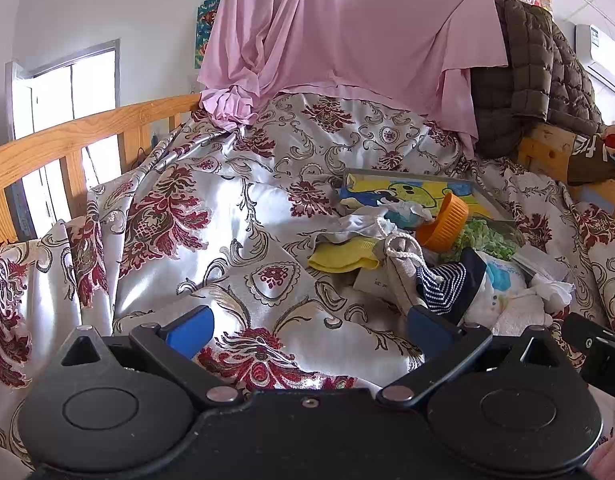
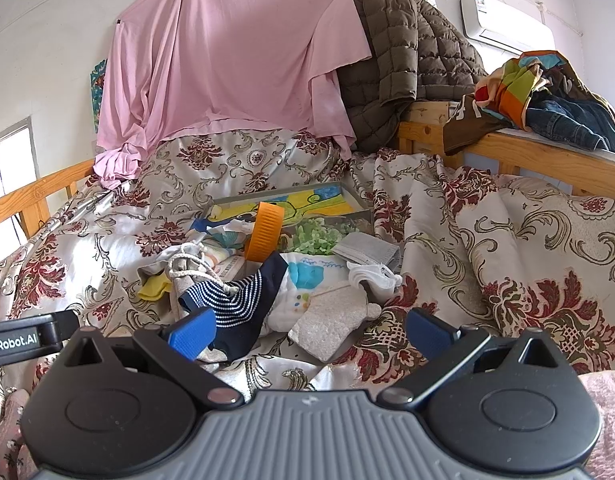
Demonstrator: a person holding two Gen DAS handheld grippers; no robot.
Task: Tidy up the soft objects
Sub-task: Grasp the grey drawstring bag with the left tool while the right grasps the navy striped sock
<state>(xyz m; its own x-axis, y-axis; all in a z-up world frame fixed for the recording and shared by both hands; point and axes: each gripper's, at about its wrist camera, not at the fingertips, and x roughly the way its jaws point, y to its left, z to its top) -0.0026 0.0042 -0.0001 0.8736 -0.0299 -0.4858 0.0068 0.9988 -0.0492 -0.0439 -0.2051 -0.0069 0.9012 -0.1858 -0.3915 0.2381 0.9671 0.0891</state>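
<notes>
crumpled striped sock (image 2: 235, 300) beside folded diaper (image 2: 303, 288).

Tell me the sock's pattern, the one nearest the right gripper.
Navy sock with white dotted stripes; clearest in the right wrist view.

White lettering reading "enRobot.AI", its start cut off by the frame edge, runs along the black left gripper body (image 2: 25, 340) at the right wrist view's left edge. In the left wrist view, a lone white "D" shows on the black right gripper body (image 1: 605, 354) at the right edge. Print on the wall air conditioner's label (image 2: 481, 3) is too small to read.
</notes>
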